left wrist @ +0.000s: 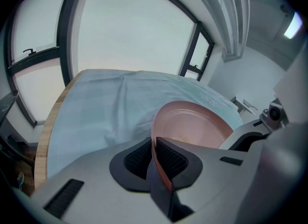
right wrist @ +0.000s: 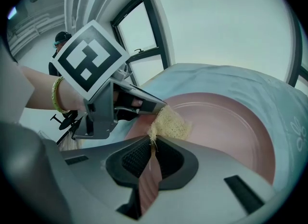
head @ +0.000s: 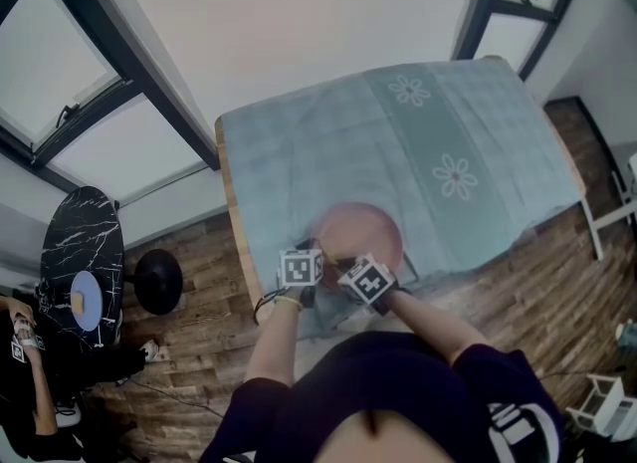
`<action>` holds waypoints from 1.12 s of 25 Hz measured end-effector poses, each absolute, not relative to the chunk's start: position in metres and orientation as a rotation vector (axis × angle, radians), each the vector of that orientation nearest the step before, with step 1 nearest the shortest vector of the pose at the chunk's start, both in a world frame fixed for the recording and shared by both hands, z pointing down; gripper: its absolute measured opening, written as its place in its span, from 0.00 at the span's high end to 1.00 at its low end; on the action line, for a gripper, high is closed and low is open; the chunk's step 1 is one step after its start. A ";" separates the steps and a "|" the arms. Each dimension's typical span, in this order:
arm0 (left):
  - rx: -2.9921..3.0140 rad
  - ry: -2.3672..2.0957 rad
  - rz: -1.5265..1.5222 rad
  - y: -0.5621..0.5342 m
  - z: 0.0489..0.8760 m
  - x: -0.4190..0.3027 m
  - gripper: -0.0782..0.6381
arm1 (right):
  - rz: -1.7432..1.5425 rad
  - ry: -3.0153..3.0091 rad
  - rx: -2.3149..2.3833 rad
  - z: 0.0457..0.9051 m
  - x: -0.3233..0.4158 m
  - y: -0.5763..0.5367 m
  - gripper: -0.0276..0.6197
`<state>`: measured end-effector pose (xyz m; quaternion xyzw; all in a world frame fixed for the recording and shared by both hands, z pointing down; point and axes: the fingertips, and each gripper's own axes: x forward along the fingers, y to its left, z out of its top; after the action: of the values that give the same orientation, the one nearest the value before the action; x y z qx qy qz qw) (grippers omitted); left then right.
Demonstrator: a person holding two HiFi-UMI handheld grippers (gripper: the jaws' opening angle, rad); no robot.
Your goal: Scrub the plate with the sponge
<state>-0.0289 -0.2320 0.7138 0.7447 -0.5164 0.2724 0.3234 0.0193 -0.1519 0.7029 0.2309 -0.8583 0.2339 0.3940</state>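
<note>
Soft daylight is being let in through the big windows [left wrist: 130, 30]. Edges are being bent and darkened; the plate [head: 360, 230] is being blurred.

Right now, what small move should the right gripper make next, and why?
Probably slide the sponge away from the left gripper, toward the middle of the plate. The right gripper holds the sponge at the plate's rim, right beside the left gripper, which clamps that rim; the rest of the plate lies beyond.

Plate [head: 360, 230] on table [head: 299, 152], near edge
</note>
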 end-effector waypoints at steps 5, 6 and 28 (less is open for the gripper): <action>1.950 -1.349 0.701 -0.230 0.715 -0.028 0.84 | 0.600 -2.179 0.552 0.702 0.018 -0.140 0.90; 1.936 -1.338 0.701 -0.227 0.718 -0.028 0.84 | 0.608 -2.181 0.553 0.701 0.019 -0.139 0.90; 1.913 -1.334 0.669 -0.223 0.722 -0.029 0.84 | 0.514 -2.075 0.956 0.674 0.145 -0.189 0.90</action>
<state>-0.0288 -0.2227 0.7218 0.7386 -0.5151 0.2582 0.3499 0.1453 -0.1886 0.6736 0.3760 -0.8163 0.2022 0.3892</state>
